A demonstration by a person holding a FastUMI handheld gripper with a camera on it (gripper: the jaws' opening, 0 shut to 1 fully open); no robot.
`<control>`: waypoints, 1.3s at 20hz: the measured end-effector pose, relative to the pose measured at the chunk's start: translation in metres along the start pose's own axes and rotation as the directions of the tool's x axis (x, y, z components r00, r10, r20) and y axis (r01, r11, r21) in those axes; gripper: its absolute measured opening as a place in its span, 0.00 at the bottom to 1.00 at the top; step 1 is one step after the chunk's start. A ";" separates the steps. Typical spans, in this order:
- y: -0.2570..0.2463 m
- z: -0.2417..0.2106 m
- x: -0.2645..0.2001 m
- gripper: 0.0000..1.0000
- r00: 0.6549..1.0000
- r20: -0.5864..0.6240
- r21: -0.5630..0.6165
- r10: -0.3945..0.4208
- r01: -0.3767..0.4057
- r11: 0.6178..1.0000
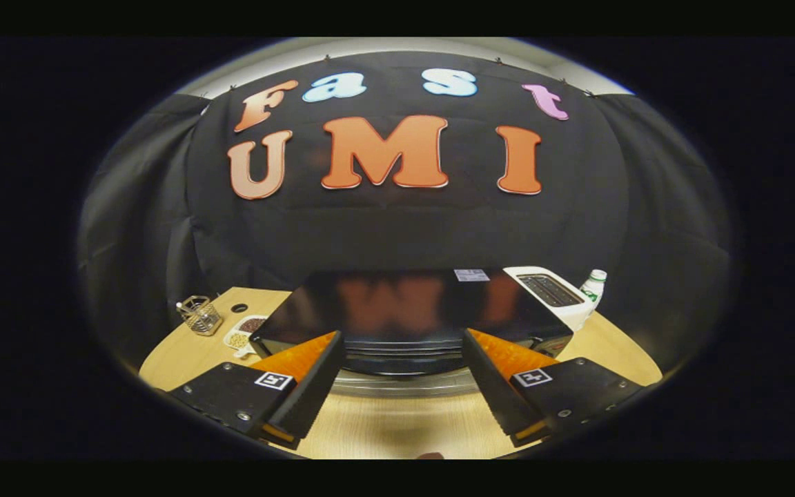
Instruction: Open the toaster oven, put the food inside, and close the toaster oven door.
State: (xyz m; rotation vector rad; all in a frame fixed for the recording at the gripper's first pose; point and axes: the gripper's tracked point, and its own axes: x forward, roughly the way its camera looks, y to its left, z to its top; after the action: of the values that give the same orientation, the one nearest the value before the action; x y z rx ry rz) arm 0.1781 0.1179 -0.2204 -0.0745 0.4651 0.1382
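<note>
Gripper [401, 376]: black toothed jaws with orange sides, on black screwed mounts bearing square white markers

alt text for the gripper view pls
The open gripper hovers just above and in front of a black toaster oven on a round wooden table. A white toaster and a bottle stand beyond it, a dish of food beside it.

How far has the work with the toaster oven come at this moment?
Nothing looks done yet. The gripper is open, its fingers apart, just before the black toaster oven; nothing is held. Whether the door is open I cannot tell. Loading the food and closing the door remain.
</note>
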 end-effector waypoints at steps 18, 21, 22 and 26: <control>-0.007 -0.019 0.000 1.00 1.000 -0.021 0.011 0.004 -0.003 1.000; -0.007 -0.024 -0.010 1.00 1.000 -0.028 0.012 0.000 0.000 1.000; -0.007 -0.028 -0.016 1.00 0.999 -0.033 0.010 0.000 0.001 1.000; -0.008 -0.043 -0.038 1.00 0.999 -0.042 -0.003 -0.003 0.002 1.000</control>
State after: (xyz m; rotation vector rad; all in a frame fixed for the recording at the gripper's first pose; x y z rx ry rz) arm 0.1265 0.1014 -0.2415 -0.0812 0.5069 0.1351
